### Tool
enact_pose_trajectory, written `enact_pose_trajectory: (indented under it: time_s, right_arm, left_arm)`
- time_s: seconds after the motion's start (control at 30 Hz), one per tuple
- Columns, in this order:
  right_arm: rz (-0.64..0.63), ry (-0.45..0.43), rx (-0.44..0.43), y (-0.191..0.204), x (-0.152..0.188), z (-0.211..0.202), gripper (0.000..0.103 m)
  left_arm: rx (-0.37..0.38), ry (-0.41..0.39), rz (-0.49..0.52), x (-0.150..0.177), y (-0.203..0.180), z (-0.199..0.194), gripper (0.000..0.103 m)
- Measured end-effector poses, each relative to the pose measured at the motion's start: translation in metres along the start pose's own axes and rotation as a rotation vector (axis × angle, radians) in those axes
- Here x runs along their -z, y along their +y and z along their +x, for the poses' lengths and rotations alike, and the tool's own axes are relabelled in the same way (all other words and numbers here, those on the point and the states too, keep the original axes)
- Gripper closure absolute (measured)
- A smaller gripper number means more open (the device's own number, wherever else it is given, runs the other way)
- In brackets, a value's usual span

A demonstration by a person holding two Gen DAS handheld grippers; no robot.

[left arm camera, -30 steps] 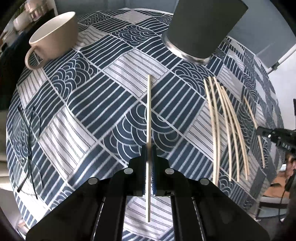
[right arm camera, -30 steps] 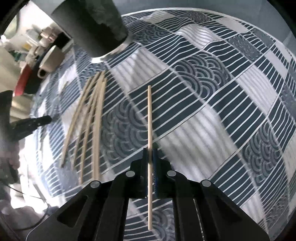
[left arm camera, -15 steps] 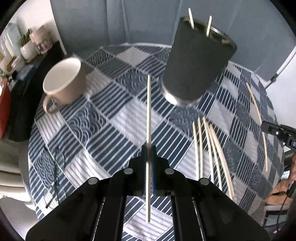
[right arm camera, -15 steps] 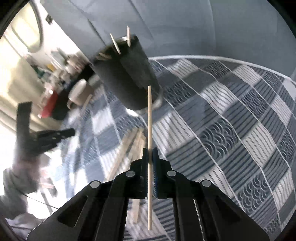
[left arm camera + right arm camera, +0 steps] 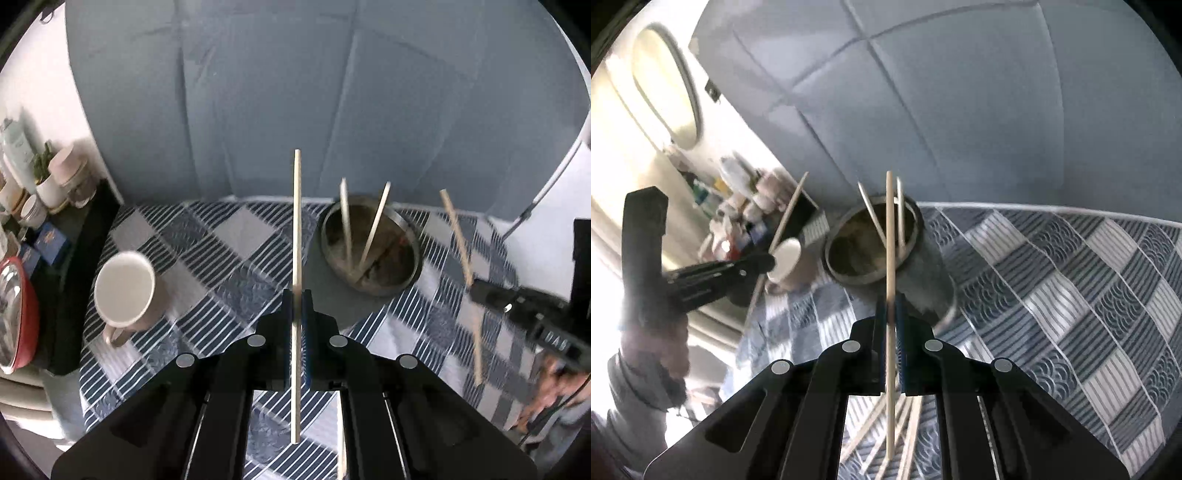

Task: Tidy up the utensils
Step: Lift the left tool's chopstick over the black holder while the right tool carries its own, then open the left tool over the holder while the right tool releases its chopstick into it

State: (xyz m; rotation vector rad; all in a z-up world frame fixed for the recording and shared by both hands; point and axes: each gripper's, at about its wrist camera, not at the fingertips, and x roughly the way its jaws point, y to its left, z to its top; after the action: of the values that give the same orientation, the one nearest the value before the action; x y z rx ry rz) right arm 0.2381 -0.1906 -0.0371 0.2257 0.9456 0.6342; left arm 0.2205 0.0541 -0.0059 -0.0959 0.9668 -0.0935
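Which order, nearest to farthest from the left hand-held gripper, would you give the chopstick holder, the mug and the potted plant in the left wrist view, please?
From the left hand-held gripper:
1. Chopstick holder, just ahead, to the right.
2. Mug, ahead, to the left on the table.
3. Potted plant, far left, off the table on a side shelf.

Pale, matt wooden chopstick (image 5: 296,221) is clamped in matt black plastic left gripper (image 5: 296,299); another (image 5: 889,258) in the right gripper (image 5: 891,306). Holder (image 5: 369,243) is seen with dull metal interior, shiny rim. Patterned cloth (image 5: 229,258) looks matt; mug (image 5: 123,291) smooth, glazed ceramic.
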Motion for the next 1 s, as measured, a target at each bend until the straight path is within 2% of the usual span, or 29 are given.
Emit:
enact_pose_trajectory:
  time_s: [0.27,0.33,0.47,0.57,0.63,0.77,0.83,0.93,1.0]
  right_arm:
    - [0.023,-0.031,-0.023,0.004,-0.047,0.016,0.098]
    - [0.038,-0.035,-0.026,0.001,-0.058,0.022,0.098]
    - [0.054,-0.044,-0.033,-0.003,-0.077,0.038,0.098]
    - [0.061,-0.069,-0.036,-0.004,-0.087,0.048,0.098]
    - [0.068,-0.103,-0.046,-0.003,-0.093,0.052,0.098]
    - [0.072,-0.156,-0.084,-0.002,-0.1,0.059,0.098]
    - [0.07,-0.162,-0.099,-0.003,-0.101,0.065,0.098]
    - [0.066,-0.154,-0.103,-0.006,-0.1,0.074,0.098]
    - [0.068,-0.141,-0.102,-0.01,-0.096,0.079,0.098]
  left_arm:
    - [0.079,-0.056,-0.014,-0.045,-0.021,0.014,0.098]
    - [0.058,-0.056,-0.006,-0.056,-0.025,0.023,0.098]
    - [0.101,-0.051,-0.05,-0.072,-0.024,0.042,0.098]
    - [0.131,-0.077,-0.066,-0.08,-0.026,0.05,0.098]
    - [0.159,-0.105,-0.08,-0.081,-0.025,0.051,0.098]
    - [0.165,-0.124,-0.097,-0.079,-0.025,0.057,0.098]
    - [0.196,-0.117,-0.125,-0.076,-0.022,0.064,0.098]
    - [0.182,-0.161,-0.109,-0.069,-0.021,0.067,0.098]
    - [0.199,-0.183,-0.12,-0.064,-0.018,0.069,0.098]
